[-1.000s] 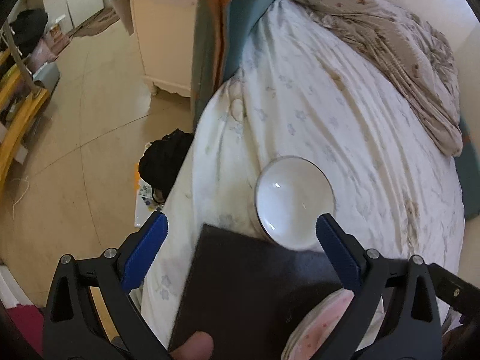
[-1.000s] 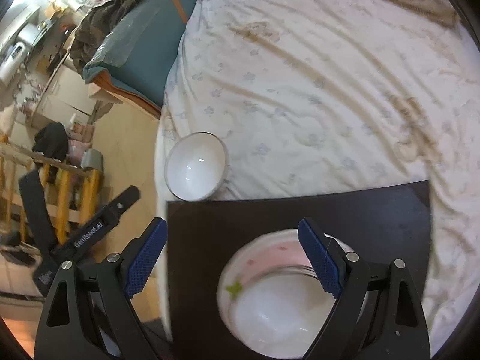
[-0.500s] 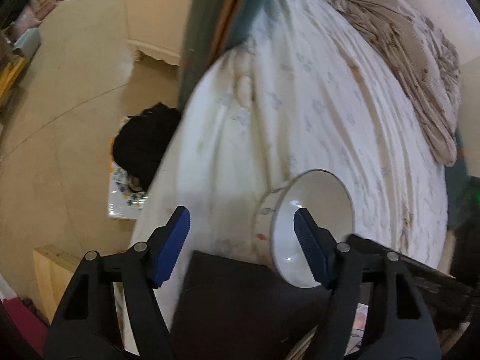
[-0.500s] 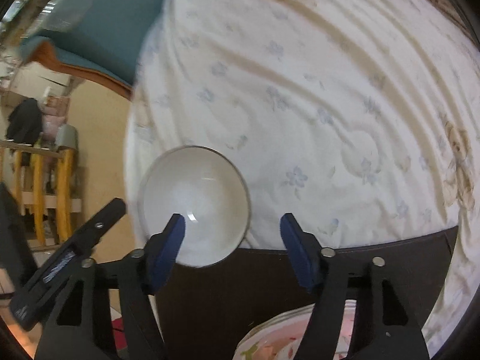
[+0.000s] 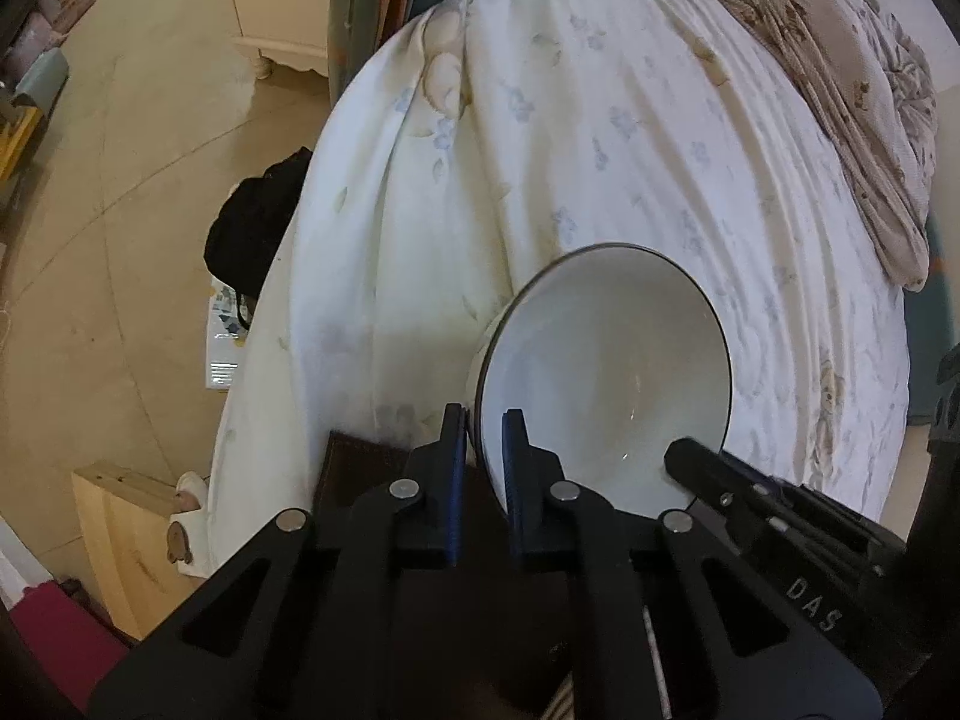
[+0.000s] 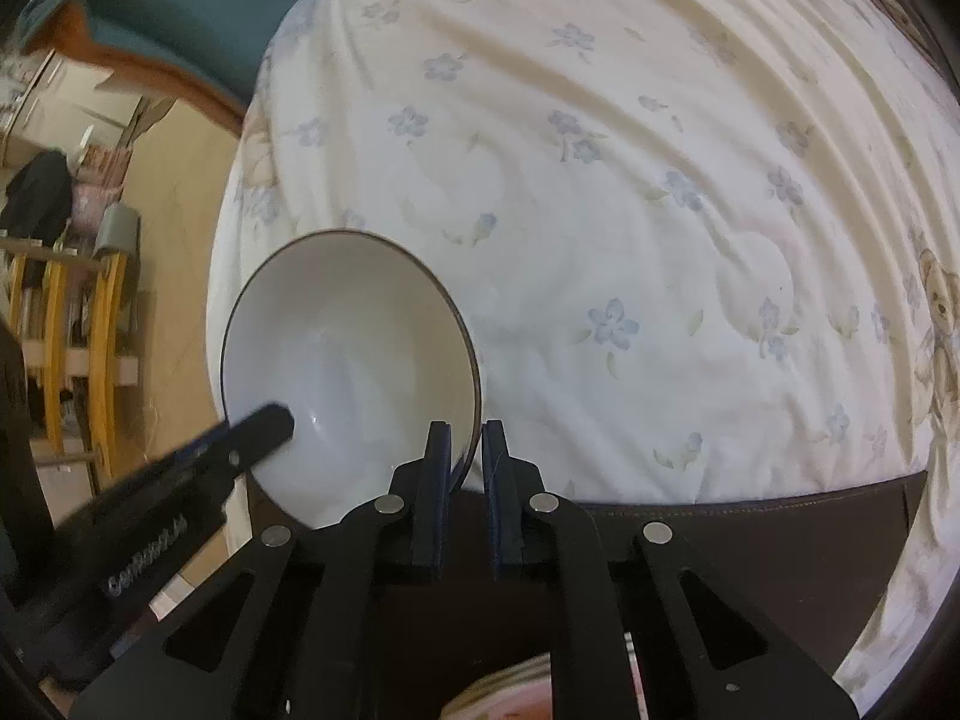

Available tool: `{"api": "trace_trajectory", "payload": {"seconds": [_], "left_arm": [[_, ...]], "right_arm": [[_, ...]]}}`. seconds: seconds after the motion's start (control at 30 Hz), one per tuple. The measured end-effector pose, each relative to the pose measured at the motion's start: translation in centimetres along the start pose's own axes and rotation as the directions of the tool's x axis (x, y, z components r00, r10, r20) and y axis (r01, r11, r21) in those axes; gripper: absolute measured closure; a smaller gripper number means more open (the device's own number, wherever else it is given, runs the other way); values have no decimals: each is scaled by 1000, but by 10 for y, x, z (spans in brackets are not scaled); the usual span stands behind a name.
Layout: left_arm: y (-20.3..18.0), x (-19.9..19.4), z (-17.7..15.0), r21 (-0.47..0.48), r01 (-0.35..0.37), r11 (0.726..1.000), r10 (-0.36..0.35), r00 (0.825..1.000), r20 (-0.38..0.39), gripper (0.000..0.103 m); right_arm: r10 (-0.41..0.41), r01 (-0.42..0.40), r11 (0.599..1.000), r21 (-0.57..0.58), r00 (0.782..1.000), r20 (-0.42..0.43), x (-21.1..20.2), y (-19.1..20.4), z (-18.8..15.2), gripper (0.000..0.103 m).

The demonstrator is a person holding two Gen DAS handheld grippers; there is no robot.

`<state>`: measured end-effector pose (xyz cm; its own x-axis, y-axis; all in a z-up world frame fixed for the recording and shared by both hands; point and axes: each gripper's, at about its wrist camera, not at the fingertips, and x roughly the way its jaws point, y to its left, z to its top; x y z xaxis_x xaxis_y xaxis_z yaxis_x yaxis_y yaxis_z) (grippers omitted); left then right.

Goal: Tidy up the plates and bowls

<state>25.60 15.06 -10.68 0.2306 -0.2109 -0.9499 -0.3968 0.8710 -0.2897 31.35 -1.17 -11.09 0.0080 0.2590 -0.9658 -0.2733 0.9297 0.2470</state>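
Observation:
A white bowl with a dark rim sits tilted on the bed by the far left corner of a dark mat. My left gripper is shut on the bowl's left rim. My right gripper is shut on the bowl's right rim. Each gripper's fingers show in the other's view, at the bowl's opposite side. A pink-rimmed plate peeks out at the bottom edge of the right wrist view, behind the right gripper.
The bed has a white flowered sheet with a beige blanket at its far side. The bed edge drops to a tan floor on the left, with a black bag and wooden furniture.
Both grippers moved forward from over the mat to the bowl and shut on its opposite rims. The bowl has tipped up from lying flat.

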Motion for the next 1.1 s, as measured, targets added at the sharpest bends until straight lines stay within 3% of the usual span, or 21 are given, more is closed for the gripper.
{"api": "trace_trajectory", "payload": {"seconds": [0.23,0.4,0.53,0.7,0.83,1.1], "left_arm": [[-13,-34,-22,31,41,999,-42,999,29,94],[-36,-61,-52,81,29,996,-35,997,71,94],[-49,-82,-77,125,71,990,-83,992,91,93],[-63,-115,-110,218,141,966,-171,978,122,93],[-76,-126,-141,282,176,943,-220,966,135,93],[-102,-114,-182,355,187,916,-231,969,88,93]], "right_arm": [[39,-40,999,17,997,72,-40,-10,-19,92],[8,-8,1000,5,995,104,-71,-13,-46,91],[-11,8,1000,17,988,152,-96,-12,-71,91],[25,-28,1000,11,979,203,-133,-28,-111,91],[87,-89,996,-4,961,262,-164,-45,-148,91],[180,-196,981,10,919,351,-190,-90,-215,90]]}}
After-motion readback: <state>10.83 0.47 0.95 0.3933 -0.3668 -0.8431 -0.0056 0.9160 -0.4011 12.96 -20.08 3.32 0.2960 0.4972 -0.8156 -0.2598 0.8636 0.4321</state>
